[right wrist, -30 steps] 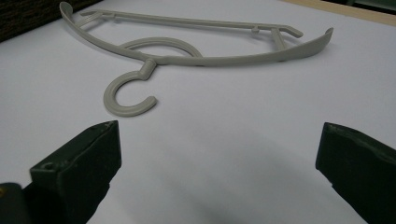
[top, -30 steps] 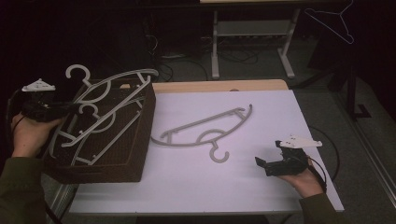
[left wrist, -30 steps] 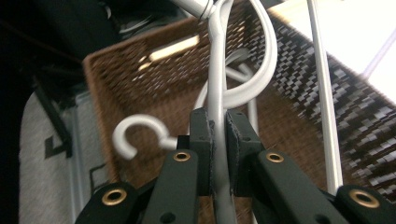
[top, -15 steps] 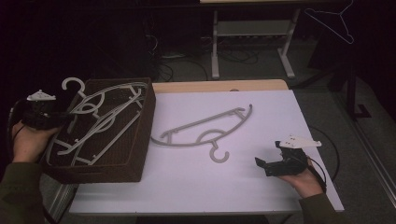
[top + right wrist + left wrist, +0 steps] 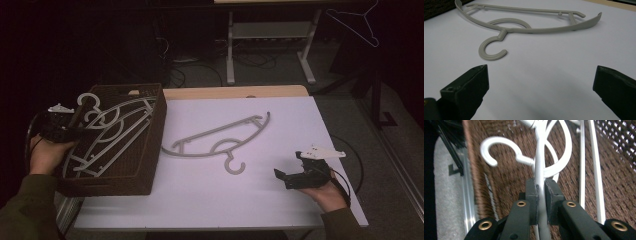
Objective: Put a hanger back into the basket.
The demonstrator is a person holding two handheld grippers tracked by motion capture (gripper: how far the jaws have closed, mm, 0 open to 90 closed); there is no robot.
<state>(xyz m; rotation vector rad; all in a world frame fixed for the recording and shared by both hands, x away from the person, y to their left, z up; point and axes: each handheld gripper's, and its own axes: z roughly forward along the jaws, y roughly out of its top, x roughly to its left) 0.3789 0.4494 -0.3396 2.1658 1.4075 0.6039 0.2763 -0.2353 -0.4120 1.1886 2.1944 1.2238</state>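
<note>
Lowered since a second ago, the hanger (image 5: 107, 131) held by the left gripper (image 5: 70, 131) now lies deeper in the brown basket (image 5: 150, 145), its hook (image 5: 499, 152) past the basket's left rim. That gripper's jaws are clamped on its thin bar. At least two hangers show in the basket; one more grey hanger (image 5: 220, 140) lies flat mid-table. Near the table's right edge, the right gripper (image 5: 287, 179) rests with jaws wide apart, unmoved, holding nothing.
</note>
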